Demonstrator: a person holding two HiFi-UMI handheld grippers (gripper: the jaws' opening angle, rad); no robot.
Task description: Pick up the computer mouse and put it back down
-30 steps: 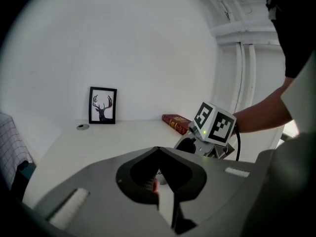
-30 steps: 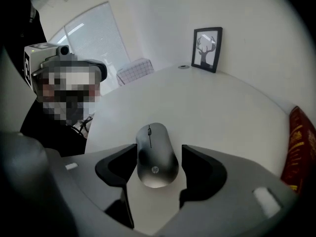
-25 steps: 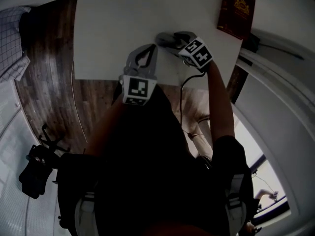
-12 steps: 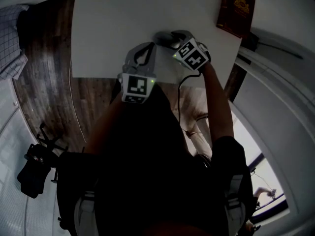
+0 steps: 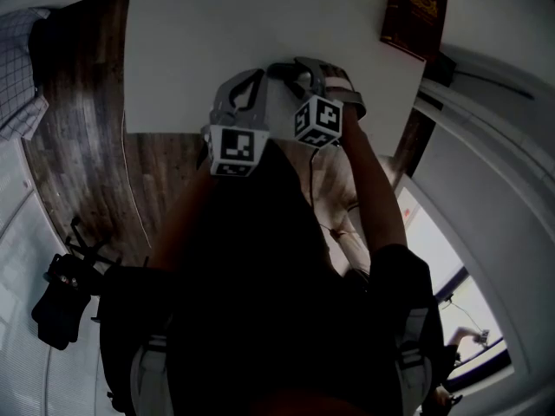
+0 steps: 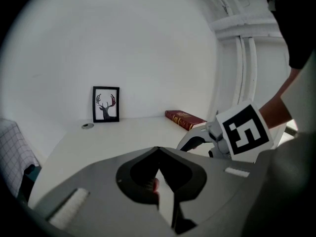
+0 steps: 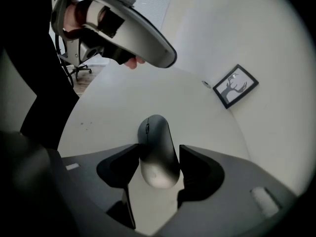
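Observation:
The dark grey computer mouse lies on the white desk; in the head view only its far end shows. My right gripper points steeply down over it. Its jaws straddle the mouse's sides and have just been closing, with the mouse between them. They stand close to its flanks, but I see no firm press, so it is open. In the head view the right gripper sits just right of my left gripper. The left gripper hovers over the desk's near edge, shut and empty.
A red book lies at the desk's far right corner. A framed deer picture and a small round grommet are at the back by the wall. A cable hangs off the near edge. An office chair stands on the wooden floor.
The right gripper rolled and shifted left toward the left gripper, settling over the mouse; its marker cube now faces another way. The left gripper barely moved.

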